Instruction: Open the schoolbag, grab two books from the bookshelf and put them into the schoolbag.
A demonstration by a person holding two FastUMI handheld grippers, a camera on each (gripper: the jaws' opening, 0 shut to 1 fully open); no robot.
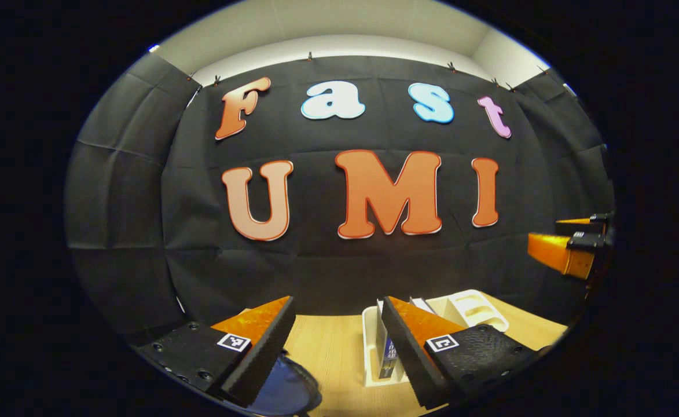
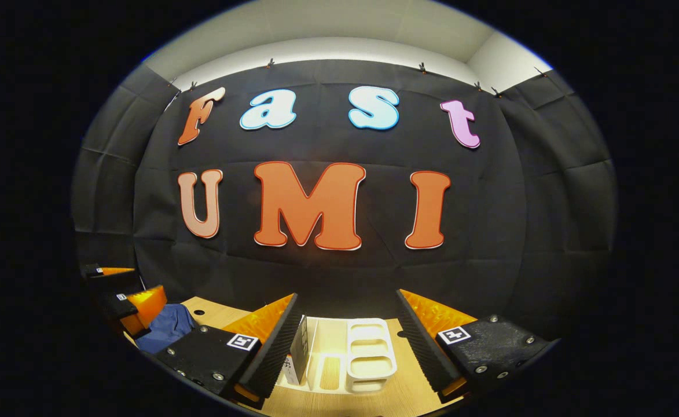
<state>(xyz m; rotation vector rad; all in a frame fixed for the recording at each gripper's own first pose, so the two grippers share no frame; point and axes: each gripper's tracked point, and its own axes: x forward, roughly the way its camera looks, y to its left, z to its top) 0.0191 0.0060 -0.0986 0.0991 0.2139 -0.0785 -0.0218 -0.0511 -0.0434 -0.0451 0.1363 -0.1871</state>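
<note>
A white bookshelf rack [image 2: 368, 353] stands on the wooden table straight ahead of my right gripper [image 2: 346, 295], which is open and holds nothing. A dark book [image 2: 300, 350] stands upright at the rack's left end, just past my left-hand finger. The blue schoolbag [image 2: 165, 327] lies at the left, beside my left gripper [image 2: 128, 289]. In the left gripper view my left gripper [image 1: 337, 301] is open and above the table. The schoolbag [image 1: 287, 391] lies under its left finger. The rack [image 1: 472, 310] and a book [image 1: 386, 353] show behind its right finger. The right gripper [image 1: 571, 237] hangs at the far right.
The light wooden table [image 1: 333, 353] runs back to the black cloth wall. Bare wood lies between the schoolbag and the rack. A small round hole [image 2: 199, 312] marks the table near the bag.
</note>
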